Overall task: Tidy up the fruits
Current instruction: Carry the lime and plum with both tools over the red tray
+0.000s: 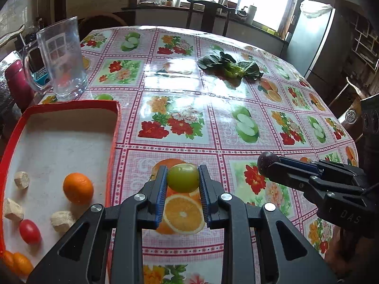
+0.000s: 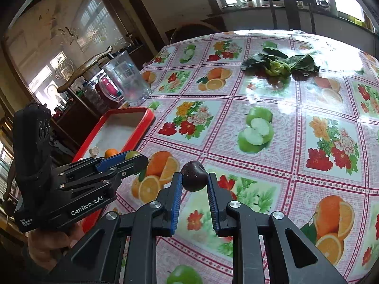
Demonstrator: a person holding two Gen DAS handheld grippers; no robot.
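The left gripper (image 1: pixel 182 181) is closed on a green fruit (image 1: pixel 182 178), the fruit pinched between the blue pads near their tips and held clear of the tablecloth (image 1: pixel 180 90); the right gripper (image 2: pixel 194 181) is closed likewise on a dark plum (image 2: pixel 193 176), gripped at the pad tips, also above the cloth; the two grippers sit side by side, the right one just beside the left. To the left lies a red tray (image 1: pixel 71 105) on the table edge; in it are an orange (image 1: pixel 78 188), a red tomato (image 1: pixel 29 231), three pale chunks (image 1: pixel 62 221) and small orange fruits (image 1: pixel 20 263) at its near corner. Behind the tray stands a clear jug (image 1: pixel 62 59), upright; a leafy green (image 1: pixel 231 67) lies well apart, far across the table.
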